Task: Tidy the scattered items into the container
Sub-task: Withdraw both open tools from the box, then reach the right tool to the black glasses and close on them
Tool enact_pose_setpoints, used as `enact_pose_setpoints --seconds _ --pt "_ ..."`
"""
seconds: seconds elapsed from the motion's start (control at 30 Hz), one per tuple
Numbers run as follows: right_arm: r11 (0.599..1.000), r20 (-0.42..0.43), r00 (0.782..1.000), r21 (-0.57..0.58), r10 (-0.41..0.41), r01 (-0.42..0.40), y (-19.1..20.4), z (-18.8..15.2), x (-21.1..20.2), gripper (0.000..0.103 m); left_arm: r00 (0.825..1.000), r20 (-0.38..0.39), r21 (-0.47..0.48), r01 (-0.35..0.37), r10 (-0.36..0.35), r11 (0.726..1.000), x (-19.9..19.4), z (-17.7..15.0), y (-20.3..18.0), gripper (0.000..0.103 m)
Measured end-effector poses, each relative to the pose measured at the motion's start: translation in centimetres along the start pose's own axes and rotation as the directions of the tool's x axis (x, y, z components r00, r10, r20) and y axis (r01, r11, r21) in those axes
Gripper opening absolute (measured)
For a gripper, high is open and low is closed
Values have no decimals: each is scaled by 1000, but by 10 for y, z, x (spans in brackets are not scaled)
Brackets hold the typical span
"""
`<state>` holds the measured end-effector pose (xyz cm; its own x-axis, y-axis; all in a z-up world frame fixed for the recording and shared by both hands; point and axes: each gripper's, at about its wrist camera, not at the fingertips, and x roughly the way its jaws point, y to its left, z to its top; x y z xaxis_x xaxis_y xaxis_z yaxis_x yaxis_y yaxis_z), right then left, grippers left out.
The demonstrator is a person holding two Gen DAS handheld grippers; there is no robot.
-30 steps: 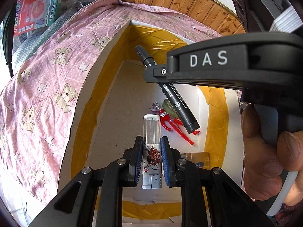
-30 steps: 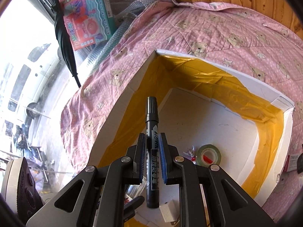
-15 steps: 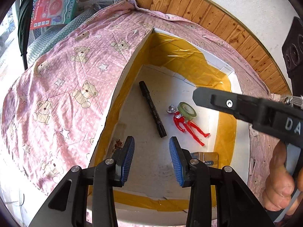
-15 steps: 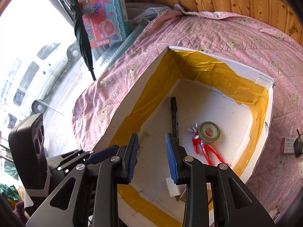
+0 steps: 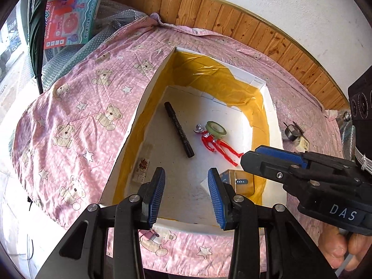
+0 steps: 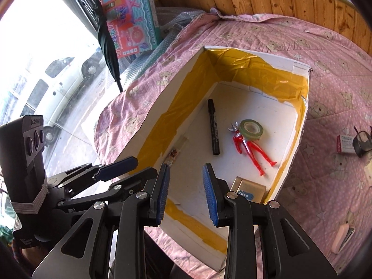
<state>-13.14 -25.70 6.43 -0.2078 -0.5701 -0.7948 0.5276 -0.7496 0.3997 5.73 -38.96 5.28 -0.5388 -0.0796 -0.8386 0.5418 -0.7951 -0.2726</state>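
Container: white box with yellow-taped walls, resting on pink quilt; holds marker, tape roll, red figure. Left gripper and right gripper: released, empty, above near rim. Remaining binder clip and small carton: probably light, rigid; pinch across narrow sides. Walls thin, likely flexible; enter from above.

The right gripper hangs with its jaws apart and empty over the near edge of a white box lined with yellow tape. On the box floor lie a black marker, a red figure touching a green tape roll, and a gold packet in the near right corner. The left gripper, also spread, sits at the left.
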Motion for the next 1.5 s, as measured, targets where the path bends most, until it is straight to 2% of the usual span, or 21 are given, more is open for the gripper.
enact_pose_setpoints --seconds 0.3,0.43,0.6,0.9,1.03,1.3,1.5 --pt "1000 57 998 24 4 -5 5 -44 -23 32 999 34 27 8 -9 1000 -22 -25 -11 40" --pt "998 73 997 61 23 -27 -1 -69 -29 32 999 36 25 41 -41 999 -26 -38 -15 40" --pt "996 85 996 89 3 -10 -12 -96 -38 32 997 15 23 71 -71 997 -24 -55 -26 40" --pt "984 146 989 179 -3 -23 -47 -130 -65 31 992 -36 76 124 -122 989 -14 -84 -61 40" --pt "976 186 982 218 -36 -6 -67 -139 -81 30 990 -44 105 139 -135 985 -14 -86 -80 40" --pt "949 184 980 314 -73 12 -112 -155 -85 30 983 -89 154 173 -160 973 1 -94 -117 40" --pt "918 201 969 392 -146 57 -152 -168 -94 30 976 -134 177 194 -171 965 16 -103 -141 40"
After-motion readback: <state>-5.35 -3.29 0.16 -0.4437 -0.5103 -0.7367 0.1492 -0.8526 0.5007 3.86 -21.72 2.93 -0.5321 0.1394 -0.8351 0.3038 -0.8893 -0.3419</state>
